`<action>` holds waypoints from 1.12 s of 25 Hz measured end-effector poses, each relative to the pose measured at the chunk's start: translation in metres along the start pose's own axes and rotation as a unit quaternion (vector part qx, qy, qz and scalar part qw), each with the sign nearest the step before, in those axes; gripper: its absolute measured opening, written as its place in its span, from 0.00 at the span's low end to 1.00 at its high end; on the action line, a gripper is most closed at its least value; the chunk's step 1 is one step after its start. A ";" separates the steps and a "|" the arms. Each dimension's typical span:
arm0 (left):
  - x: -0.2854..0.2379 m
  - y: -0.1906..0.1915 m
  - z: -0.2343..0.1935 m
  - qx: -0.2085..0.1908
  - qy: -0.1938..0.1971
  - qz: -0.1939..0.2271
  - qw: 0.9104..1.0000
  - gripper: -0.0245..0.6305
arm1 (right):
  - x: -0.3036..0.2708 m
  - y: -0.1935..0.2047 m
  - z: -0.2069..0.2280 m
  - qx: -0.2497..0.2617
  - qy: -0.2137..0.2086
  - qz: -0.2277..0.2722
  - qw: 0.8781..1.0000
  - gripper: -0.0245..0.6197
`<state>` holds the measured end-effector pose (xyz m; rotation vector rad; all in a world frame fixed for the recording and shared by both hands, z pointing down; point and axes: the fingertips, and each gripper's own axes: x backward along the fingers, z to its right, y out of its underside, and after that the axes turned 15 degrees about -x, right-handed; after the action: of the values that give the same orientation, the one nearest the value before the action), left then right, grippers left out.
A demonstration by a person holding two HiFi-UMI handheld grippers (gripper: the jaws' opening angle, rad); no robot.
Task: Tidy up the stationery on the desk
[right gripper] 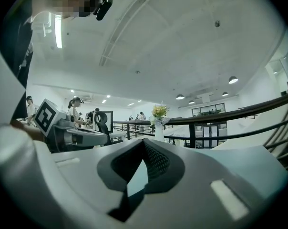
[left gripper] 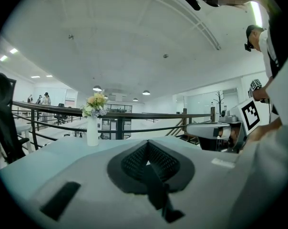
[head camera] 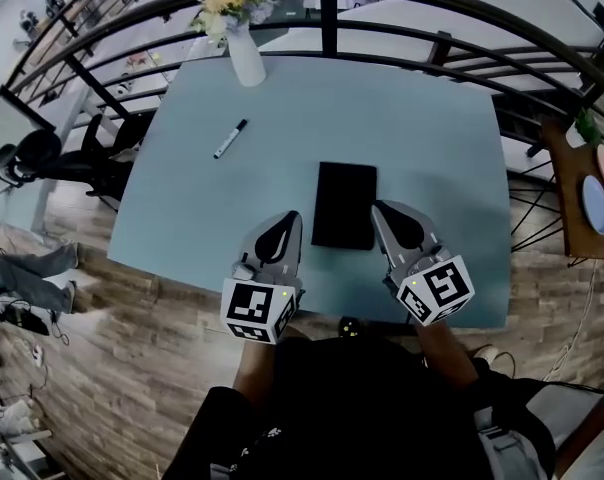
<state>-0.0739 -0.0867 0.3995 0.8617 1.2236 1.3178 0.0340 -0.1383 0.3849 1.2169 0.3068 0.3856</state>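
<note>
left gripper [head camera: 289, 218] and right gripper [head camera: 378, 210], jaws together, flank flat, plain black notebook [head camera: 344, 205], seemingly closed.

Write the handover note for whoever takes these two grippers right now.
Left gripper: shut, empty, over the desk's near edge.
Right gripper: shut, empty, level with the left one.
Things: the flat black rectangular item lies between the two grippers. The marker lies apart from it, farther back on the left. The flower vase stands at the far edge.
Done: nothing gathered, as far as can be seen.
Left: probably fetch the marker and place it with the black item.
</note>
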 end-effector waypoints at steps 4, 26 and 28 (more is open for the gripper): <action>-0.002 0.005 -0.031 -0.008 0.013 0.008 1.000 0.03 | -0.027 0.004 -0.014 -0.004 0.009 0.003 1.000 0.05; 0.031 0.062 -0.263 -0.016 0.072 0.019 0.997 0.03 | -0.246 0.054 -0.118 -0.052 0.080 -0.004 0.995 0.05; 0.034 0.068 -0.281 -0.020 0.074 0.019 0.997 0.03 | -0.265 0.060 -0.122 -0.052 0.090 -0.006 0.995 0.05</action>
<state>-0.3653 -0.0958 0.4022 0.7724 1.2964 1.4532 -0.2627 -0.1358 0.4089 1.0796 0.4430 0.4966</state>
